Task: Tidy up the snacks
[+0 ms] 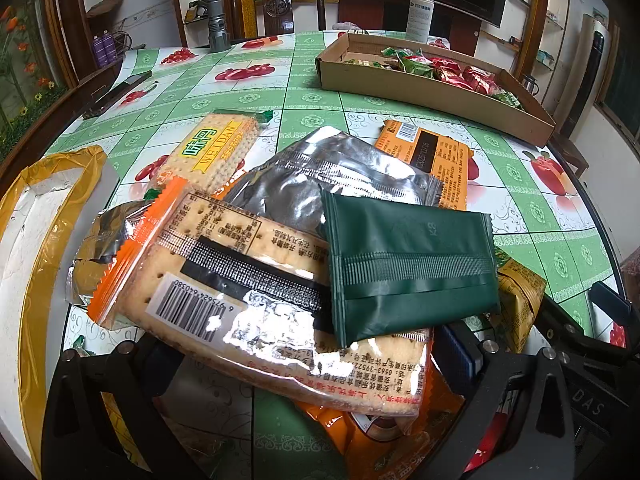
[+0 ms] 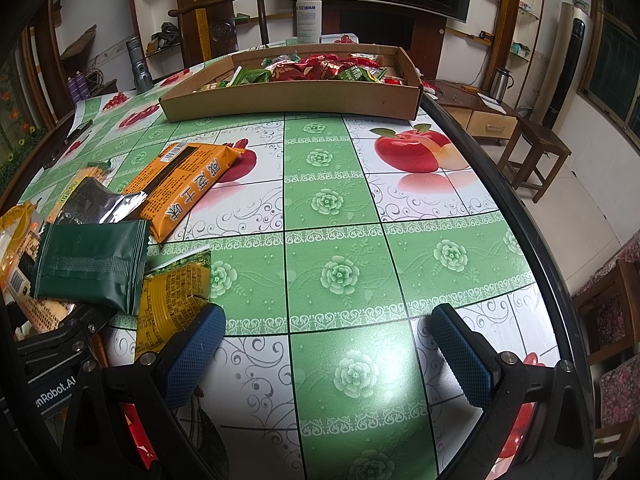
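Observation:
A heap of snack packs lies on the table: a clear cracker pack with an orange edge (image 1: 256, 304), a dark green packet (image 1: 408, 268) on top, a silver foil pack (image 1: 332, 176), a WEIDAN cracker pack (image 1: 216, 148) and an orange pack (image 1: 436, 156). My left gripper (image 1: 312, 364) is open, its fingers wide on either side of the cracker pack, with the pads mostly hidden. My right gripper (image 2: 326, 356) is open and empty over bare table, right of the green packet (image 2: 90, 264), a yellow pack (image 2: 172, 300) and the orange pack (image 2: 188, 184). A cardboard tray (image 2: 288, 100) holds red and green snacks.
The cardboard tray also shows in the left wrist view (image 1: 432, 92) at the far right. A white spray bottle (image 2: 309, 12) and a grey flashlight (image 1: 218, 20) stand at the back. A yellow plastic bag (image 1: 36, 216) lies at the left. The table's edge (image 2: 532, 240) curves at the right.

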Action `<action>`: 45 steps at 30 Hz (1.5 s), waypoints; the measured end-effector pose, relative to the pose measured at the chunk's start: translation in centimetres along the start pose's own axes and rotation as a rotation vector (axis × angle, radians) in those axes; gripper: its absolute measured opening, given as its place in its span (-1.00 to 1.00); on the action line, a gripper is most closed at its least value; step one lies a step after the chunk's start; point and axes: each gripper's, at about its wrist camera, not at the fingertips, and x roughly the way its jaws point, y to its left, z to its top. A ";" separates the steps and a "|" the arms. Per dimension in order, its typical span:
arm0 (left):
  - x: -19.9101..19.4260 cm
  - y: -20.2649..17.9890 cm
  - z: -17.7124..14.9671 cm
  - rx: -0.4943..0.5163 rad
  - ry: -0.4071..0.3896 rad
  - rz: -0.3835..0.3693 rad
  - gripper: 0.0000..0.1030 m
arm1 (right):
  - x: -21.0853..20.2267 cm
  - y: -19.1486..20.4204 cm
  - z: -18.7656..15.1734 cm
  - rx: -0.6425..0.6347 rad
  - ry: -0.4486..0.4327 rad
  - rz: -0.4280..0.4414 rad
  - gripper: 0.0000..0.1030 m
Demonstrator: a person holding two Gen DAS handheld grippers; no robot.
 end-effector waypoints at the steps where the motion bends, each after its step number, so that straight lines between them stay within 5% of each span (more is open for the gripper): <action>1: 0.0 0.1 0.0 -0.003 0.000 -0.001 1.00 | 0.0 0.0 0.0 0.006 0.000 -0.003 1.00; 19: 0.0 0.3 0.1 0.009 0.008 -0.008 1.00 | 0.2 0.1 0.2 0.036 -0.001 -0.023 1.00; 34: -1.5 0.5 -1.4 0.104 0.058 -0.089 1.00 | 0.1 0.0 0.2 0.042 0.000 -0.022 1.00; 37: -2.8 1.4 -1.9 0.063 0.074 -0.175 0.90 | 0.2 0.1 0.3 0.041 0.005 -0.021 1.00; 40: -5.9 2.8 -2.2 0.034 0.017 -0.255 0.87 | 0.1 0.1 0.3 0.034 0.010 -0.015 1.00; 45: -12.8 7.1 -2.5 0.009 -0.209 -0.324 0.87 | 0.1 0.3 0.2 0.016 0.027 0.000 1.00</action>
